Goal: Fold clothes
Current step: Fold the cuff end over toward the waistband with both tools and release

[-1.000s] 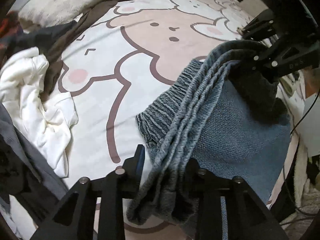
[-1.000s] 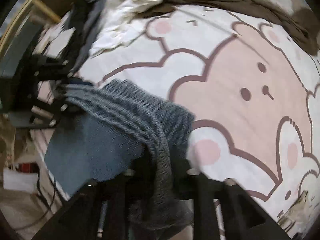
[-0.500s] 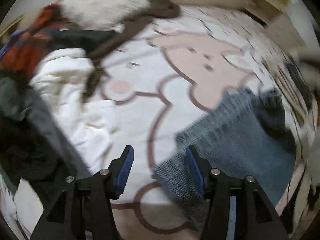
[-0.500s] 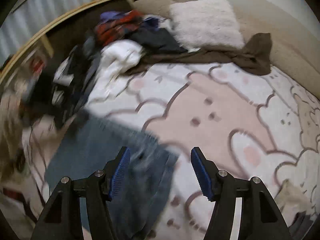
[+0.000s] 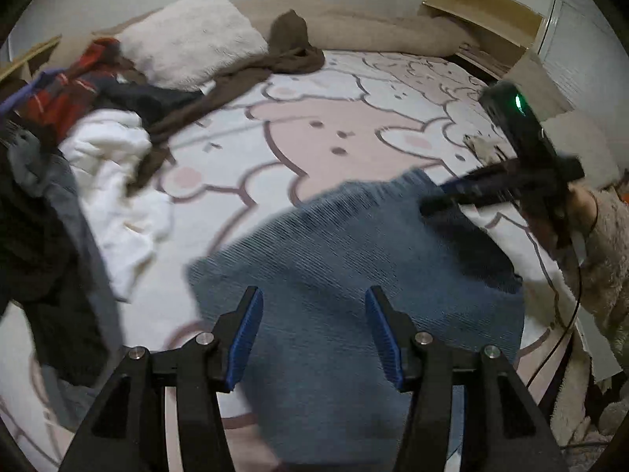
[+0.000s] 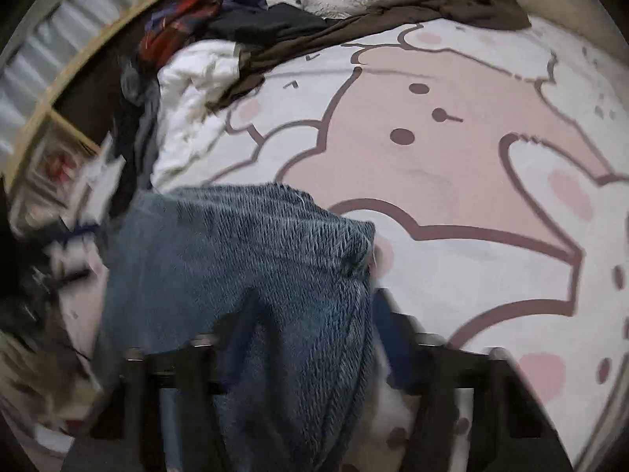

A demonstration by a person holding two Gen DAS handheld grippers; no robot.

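left wrist view shows the blue knitted sweater (image 5: 354, 295) lying on the bed (image 5: 354, 126), on the near part of the bear-printed cover, with the heap of other clothes (image 5: 106, 165) off to its left. the left tongs (image 5: 312, 338) stand apart over the sweater with nothing between them, pads clear of the knit. the right tongs (image 5: 440, 204) reach in at the sweater's far right corner; in the right wrist view they are blurred, but the right tongs (image 6: 310, 354) look drawn together, with a ridge of knit bunched up between the arms, so i take them to be pinching a fold of the sweater (image 6: 243, 251).

the sweater looks thick, soft and floppy: it will sag and stretch wherever it is lifted, and a pinch of a single layer may slip. the ribbed hem on its far edge looks the firmest part. a hold at two corners of one edge should keep it flat while it is folded over.
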